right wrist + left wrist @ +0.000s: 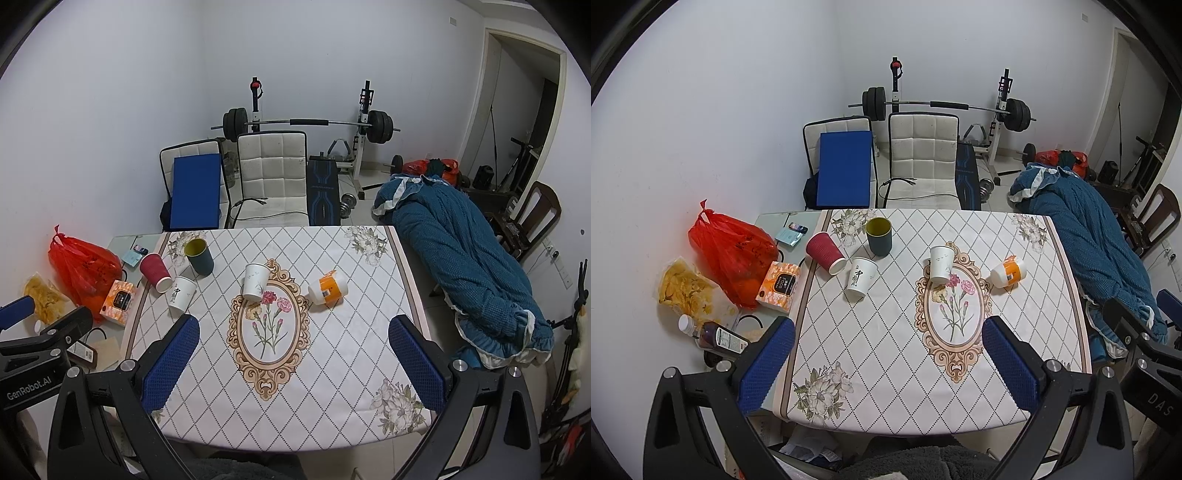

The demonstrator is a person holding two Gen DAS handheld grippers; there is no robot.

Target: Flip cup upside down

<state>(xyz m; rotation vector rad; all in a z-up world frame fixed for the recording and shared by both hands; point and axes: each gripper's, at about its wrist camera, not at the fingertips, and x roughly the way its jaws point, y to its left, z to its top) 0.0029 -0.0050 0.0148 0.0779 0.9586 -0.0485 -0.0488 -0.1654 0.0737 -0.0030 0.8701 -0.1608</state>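
Both grippers, left [888, 363] and right [293, 360], spread wide, empty, held back near edge | upright cups wait: dark green cup [878, 236] far left, white paper cup [255, 281] centre | approach pending

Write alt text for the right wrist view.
Five cups stand or lie on a floral tablecloth: a dark green cup, red cup, two white paper cups and a tipped orange-and-white cup. The right gripper hovers with open, empty jaws.
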